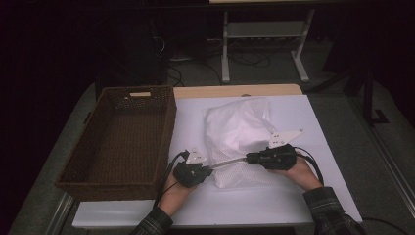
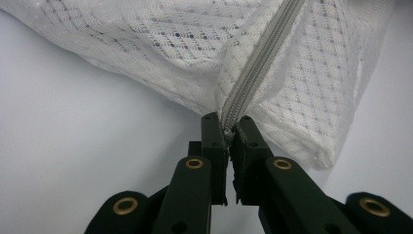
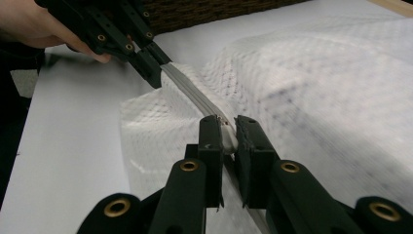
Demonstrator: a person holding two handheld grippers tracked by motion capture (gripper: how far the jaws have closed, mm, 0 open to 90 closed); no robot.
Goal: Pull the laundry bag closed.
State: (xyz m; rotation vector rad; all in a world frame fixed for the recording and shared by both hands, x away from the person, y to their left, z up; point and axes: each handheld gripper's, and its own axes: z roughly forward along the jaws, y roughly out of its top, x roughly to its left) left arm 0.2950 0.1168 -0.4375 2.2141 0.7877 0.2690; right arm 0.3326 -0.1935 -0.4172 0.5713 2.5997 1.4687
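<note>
A white mesh bag [image 1: 240, 127] lies on the white-covered table [image 1: 254, 200], full and puffy. Its grey zipper [image 1: 229, 162] runs taut along the near side between my two grippers. My left gripper [image 1: 210, 170] is shut on the zipper's end, and the left gripper view shows the tape [image 2: 258, 63] pinched between the closed jaws [image 2: 229, 127]. My right gripper [image 1: 248, 158] is shut on the zipper's white slider [image 3: 229, 139], its jaws [image 3: 227, 127] closed around it. In the right gripper view the left gripper [image 3: 151, 73] holds the zipper [image 3: 187, 90] farther off.
A large brown wicker basket [image 1: 166, 122] stands at the table's left, beside the bag. The wooden table edge [image 1: 235, 90] shows at the back. Beyond it on the floor are a desk frame [image 1: 264, 44] and cables.
</note>
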